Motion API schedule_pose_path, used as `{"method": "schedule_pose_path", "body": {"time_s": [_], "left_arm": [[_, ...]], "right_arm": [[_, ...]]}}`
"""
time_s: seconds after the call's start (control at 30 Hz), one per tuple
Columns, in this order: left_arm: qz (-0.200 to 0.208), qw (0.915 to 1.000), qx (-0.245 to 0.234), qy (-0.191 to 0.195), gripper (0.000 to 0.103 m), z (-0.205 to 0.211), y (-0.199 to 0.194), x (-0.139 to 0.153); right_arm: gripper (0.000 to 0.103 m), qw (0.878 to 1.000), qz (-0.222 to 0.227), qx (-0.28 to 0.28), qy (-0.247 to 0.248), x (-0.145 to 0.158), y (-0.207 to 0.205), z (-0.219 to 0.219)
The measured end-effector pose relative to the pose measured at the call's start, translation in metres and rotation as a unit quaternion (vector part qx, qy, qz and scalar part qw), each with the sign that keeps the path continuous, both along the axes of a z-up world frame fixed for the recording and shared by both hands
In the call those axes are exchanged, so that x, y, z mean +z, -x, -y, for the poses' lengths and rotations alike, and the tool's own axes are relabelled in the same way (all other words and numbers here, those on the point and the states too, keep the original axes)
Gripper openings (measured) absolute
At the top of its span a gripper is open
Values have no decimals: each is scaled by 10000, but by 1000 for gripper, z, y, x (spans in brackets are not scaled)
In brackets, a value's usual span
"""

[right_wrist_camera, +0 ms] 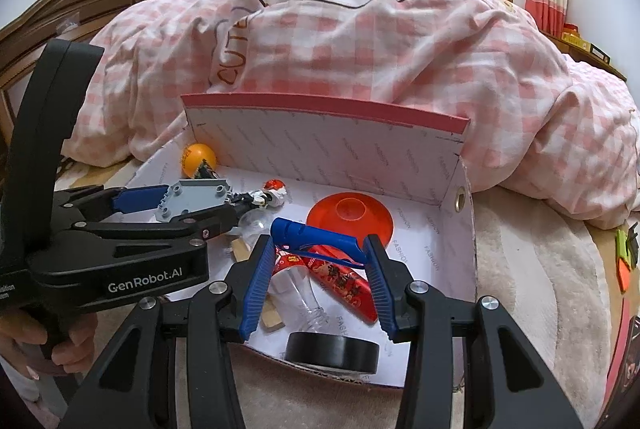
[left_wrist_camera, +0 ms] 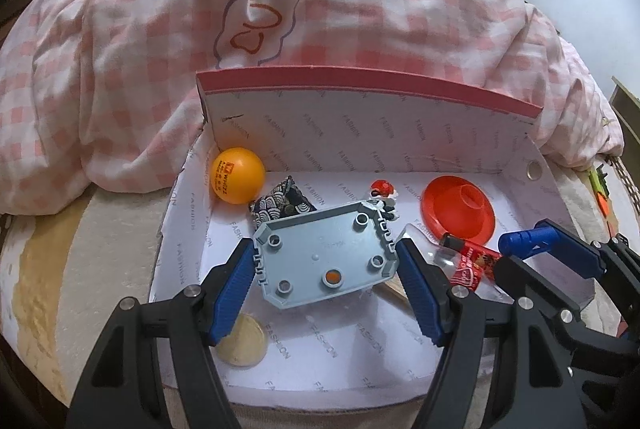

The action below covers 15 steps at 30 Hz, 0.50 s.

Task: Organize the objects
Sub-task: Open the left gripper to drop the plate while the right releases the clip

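Both grippers hung over the open box [left_wrist_camera: 532,169]. Left gripper [left_wrist_camera: 326,261] had its fingers pinching the grey plate [left_wrist_camera: 324,257] by its short edges; right gripper [right_wrist_camera: 320,249] pinched the blue clip [right_wrist_camera: 316,235] crosswise. Best move, I judged: lower each onto bare box floor below the fingers, avoiding the red cone [right_wrist_camera: 350,215] beyond, then let go.

Ball [left_wrist_camera: 238,180] in box [left_wrist_camera: 400,145] far-left corner, cone [left_wrist_camera: 460,215] far right, duvet [left_wrist_camera: 360,9] behind.
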<state>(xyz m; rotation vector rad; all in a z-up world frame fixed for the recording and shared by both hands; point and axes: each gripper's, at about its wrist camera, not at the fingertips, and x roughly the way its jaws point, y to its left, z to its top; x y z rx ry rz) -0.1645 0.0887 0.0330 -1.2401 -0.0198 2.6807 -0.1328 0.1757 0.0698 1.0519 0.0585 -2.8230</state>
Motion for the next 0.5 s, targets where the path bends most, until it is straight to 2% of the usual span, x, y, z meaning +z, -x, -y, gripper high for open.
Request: {"method": "schedule_pose_path", "body": {"time_s": [0.23,0.3,0.37,0.5], "left_arm": [[151,9999,70,38,72,1,6,-8],[148,9998,72,82,72,0,6,-9],[167,9998,74,118,72,-1,6,-10],[225,9997,73,23,72,-1,5,-9]], "right_arm": [[47,10000,83,-22,-2,-7,5,-1],[53,9999,86,-61,1,-8,6,-2],[71,9999,75,-112,18,-9,6,-4],[74,9999,42,-123,99,-7,4,-6]]}}
